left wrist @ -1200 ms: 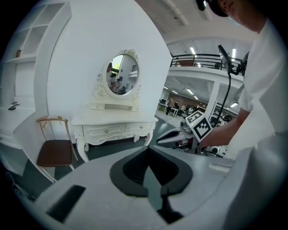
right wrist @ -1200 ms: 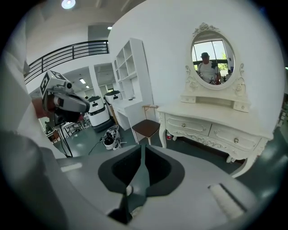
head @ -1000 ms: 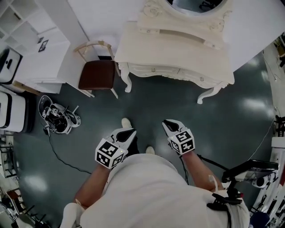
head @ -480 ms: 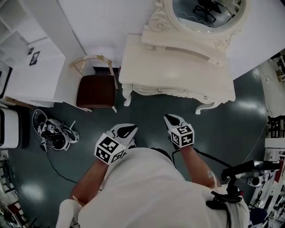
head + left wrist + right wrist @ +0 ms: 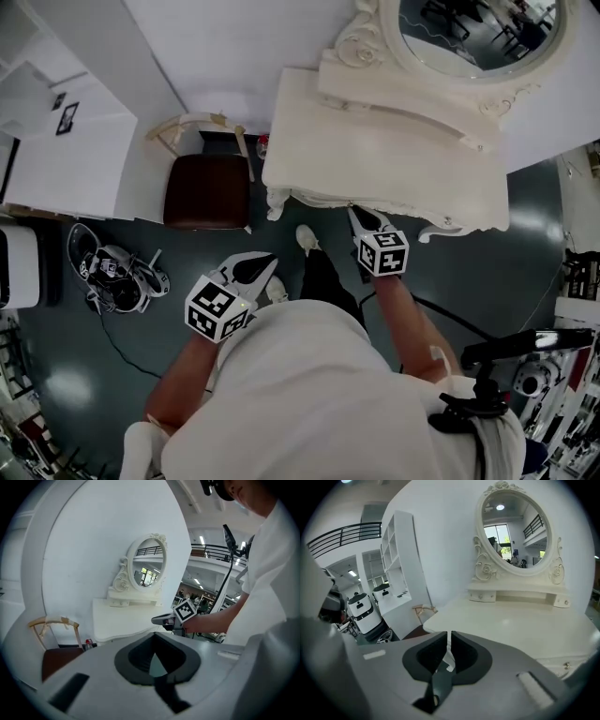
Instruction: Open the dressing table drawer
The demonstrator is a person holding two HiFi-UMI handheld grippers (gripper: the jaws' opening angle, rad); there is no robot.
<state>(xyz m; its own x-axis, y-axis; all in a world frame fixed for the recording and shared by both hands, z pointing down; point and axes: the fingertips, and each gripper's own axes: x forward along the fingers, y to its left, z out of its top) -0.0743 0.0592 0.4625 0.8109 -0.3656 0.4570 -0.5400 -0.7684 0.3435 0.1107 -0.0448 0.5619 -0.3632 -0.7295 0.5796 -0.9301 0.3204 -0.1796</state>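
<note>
Fingers (image 5: pixel 464 654) of right gripper (image 5: pixel 362 217): all but closed, a thin slit between them, nothing held; tips at the front edge of the dressing table (image 5: pixel 375 141) in the head view. Fingers (image 5: pixel 138 657) of left gripper (image 5: pixel 261 262): tips together, empty, over the floor, short of the table. Task item, drawer (image 5: pixel 563 662): front with small knob, under the tabletop. Oval mirror (image 5: pixel 478 37) on top; brown-seated chair (image 5: pixel 206 187) beside the table's left end.
</note>
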